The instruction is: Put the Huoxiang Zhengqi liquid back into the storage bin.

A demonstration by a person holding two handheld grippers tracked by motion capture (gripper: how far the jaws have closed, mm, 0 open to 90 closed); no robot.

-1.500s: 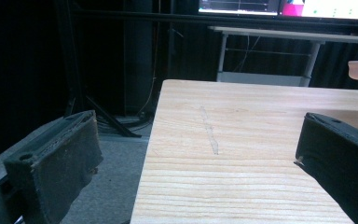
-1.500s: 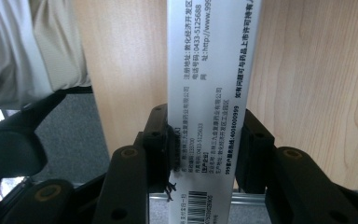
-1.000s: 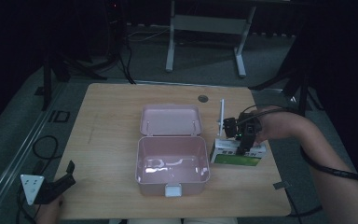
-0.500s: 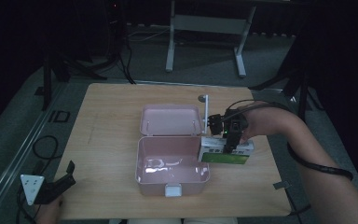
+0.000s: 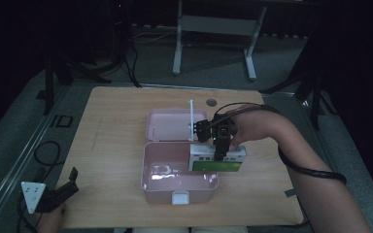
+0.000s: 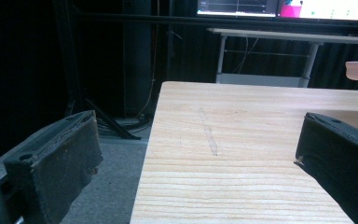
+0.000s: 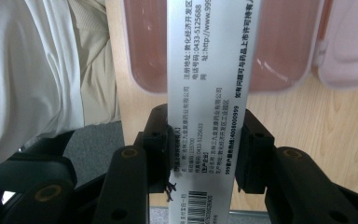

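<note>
Showing the right gripper (image 5: 218, 154) pinching a box (image 5: 230, 162) across its narrow width, both pads pressing on the long faces, as seen in the right gripper view. Pointing the jaws downward and back toward the person, with the gripper body riding above the box. Holding the box on its long edge, green face up toward the high view, at the right rim of an open pink tub (image 5: 148, 184). Possibly overlapping that rim, though too dim in the high view for judging contact.

Reaching in from the lower right with the forearm (image 5: 320, 189) angled up and leftward across the table's right edge. Bending at the wrist and curling the hand (image 5: 255, 127) over the back of the gripper. Trailing a black cable (image 5: 315, 171) in a loop across that forearm.

Leaving the lid (image 5: 167, 125) lying open and flat just behind the tub, on the table (image 5: 111, 131). In the right gripper view, looking along the printed grey face of the box toward the inside of the tub, with a pale shirt (image 7: 28, 70) at the left.

Resting the left gripper (image 5: 70, 182) at the near left corner of the table, well apart from tub and box. Keeping its jaws spread wide with nothing between them, pointing out over the bare wood. Carrying a grey plate (image 5: 31, 194) on top, with the left hand (image 5: 51, 221) barely showing beneath.
</note>
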